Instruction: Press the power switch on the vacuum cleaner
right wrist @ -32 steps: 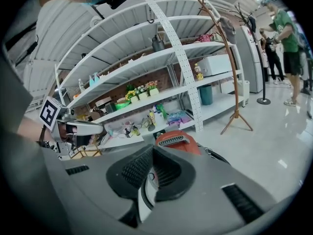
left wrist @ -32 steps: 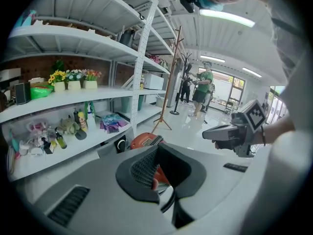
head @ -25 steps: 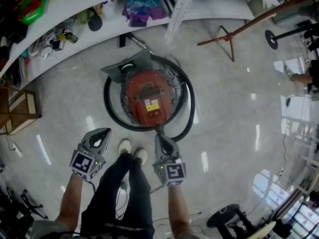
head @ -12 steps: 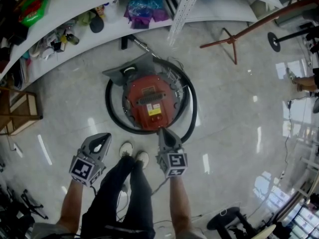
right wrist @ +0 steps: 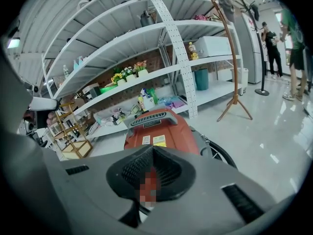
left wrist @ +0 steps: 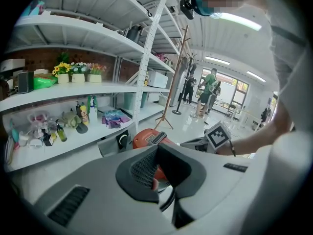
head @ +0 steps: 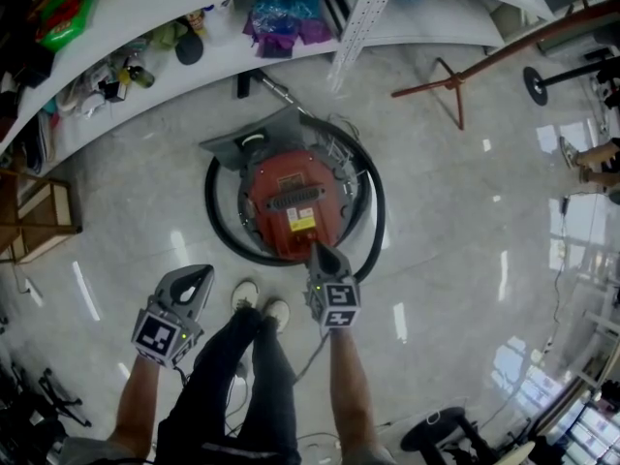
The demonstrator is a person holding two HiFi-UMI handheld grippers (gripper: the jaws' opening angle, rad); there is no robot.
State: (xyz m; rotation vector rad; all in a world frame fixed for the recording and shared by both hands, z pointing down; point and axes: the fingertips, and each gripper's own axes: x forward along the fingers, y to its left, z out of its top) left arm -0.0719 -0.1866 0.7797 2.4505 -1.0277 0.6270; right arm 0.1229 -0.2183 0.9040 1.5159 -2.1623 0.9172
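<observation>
R gripper (head: 318, 252), jaws clenched empty, at near edge of vacuum (head: 291, 194); L gripper (head: 197, 279) clenched too. Switch not made out; press straight down w/ closed tip.

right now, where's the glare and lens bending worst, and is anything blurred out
Head view: ceiling lights glare in streaks off the glossy floor, and the white shelf bows into an arc. Left gripper view: heavy fisheye, dark corners, a mosaic patch at the top. Right gripper view: the shelf upright bends, a mosaic patch sits low centre, yet the red vacuum cleaner is sharp.
</observation>
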